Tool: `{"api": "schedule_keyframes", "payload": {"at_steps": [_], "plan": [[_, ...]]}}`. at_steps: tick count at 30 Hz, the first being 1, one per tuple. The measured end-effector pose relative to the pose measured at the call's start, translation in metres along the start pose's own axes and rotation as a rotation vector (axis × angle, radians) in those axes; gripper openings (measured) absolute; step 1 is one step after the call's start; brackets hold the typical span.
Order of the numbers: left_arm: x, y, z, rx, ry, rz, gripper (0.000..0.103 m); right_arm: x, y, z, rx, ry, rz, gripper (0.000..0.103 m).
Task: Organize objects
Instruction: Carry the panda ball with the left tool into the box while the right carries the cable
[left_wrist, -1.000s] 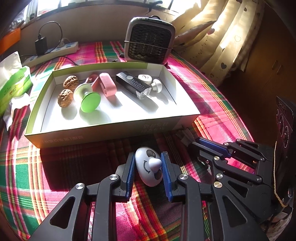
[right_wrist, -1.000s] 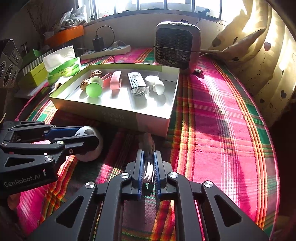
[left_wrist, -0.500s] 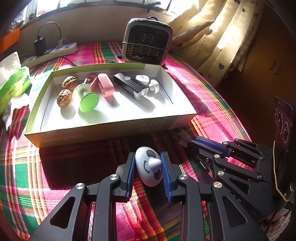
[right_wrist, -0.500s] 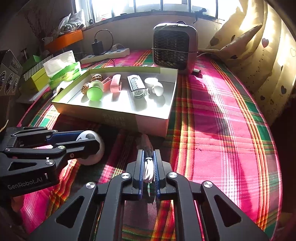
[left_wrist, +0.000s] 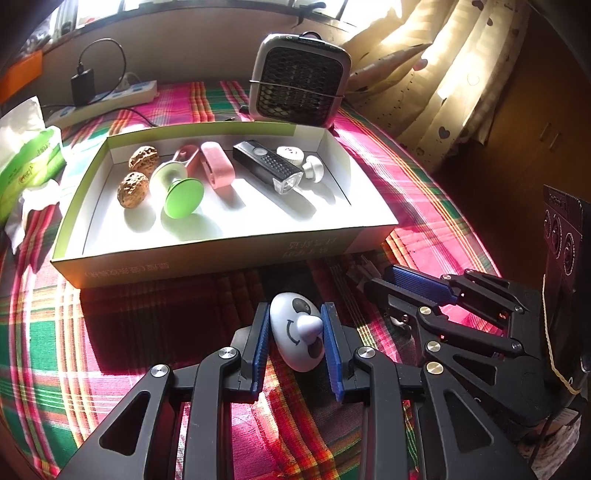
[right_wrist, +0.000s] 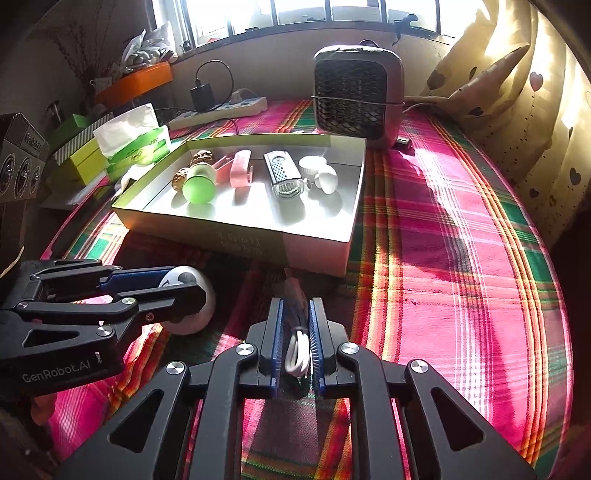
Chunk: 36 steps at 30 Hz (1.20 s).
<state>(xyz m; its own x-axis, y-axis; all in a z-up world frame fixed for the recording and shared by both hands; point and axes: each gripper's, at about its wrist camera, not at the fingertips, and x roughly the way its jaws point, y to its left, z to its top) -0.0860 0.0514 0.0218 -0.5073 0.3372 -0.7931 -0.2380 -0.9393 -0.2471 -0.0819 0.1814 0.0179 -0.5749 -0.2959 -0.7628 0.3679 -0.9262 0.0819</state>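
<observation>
Holding a white toy (left_wrist: 297, 334) with a face between its pads, the left gripper (left_wrist: 295, 339) is narrowly closed on the smooth sides, in front of the box (left_wrist: 207, 264) at 12 o'clock. The right gripper (right_wrist: 296, 339) is almost closed on a coiled white cable (right_wrist: 296, 350). The toy seems light, hard and slippery, so the wide middle is best; the cable is soft and can slip.

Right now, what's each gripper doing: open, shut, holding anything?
Left gripper: shut on the white face toy.
Right gripper: shut on a coiled white cable.
</observation>
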Motion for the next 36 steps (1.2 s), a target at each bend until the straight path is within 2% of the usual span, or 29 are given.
{"api": "schedule_keyframes", "payload": {"at_steps": [8, 11, 25, 29, 36], "plan": [[0.001, 0.001, 0.001, -0.002, 0.001, -0.002, 0.025, 0.008, 0.004, 0.002, -0.021, 0.020, -0.015, 0.025], [0.001, 0.001, 0.001, -0.002, 0.001, -0.002, 0.025, 0.009, 0.006, 0.002, -0.027, 0.020, -0.034, 0.021], [-0.001, 0.000, 0.000, 0.007, -0.002, 0.005, 0.025, 0.003, 0.004, 0.001, -0.007, 0.014, -0.031, 0.020], [-0.006, -0.003, -0.001, 0.028, -0.022, 0.023, 0.025, -0.003, 0.002, 0.002, 0.006, 0.007, -0.030, 0.020], [-0.020, -0.004, 0.004, 0.043, -0.056, 0.007, 0.025, -0.019, 0.005, 0.013, -0.003, -0.033, -0.032, 0.020]]}}
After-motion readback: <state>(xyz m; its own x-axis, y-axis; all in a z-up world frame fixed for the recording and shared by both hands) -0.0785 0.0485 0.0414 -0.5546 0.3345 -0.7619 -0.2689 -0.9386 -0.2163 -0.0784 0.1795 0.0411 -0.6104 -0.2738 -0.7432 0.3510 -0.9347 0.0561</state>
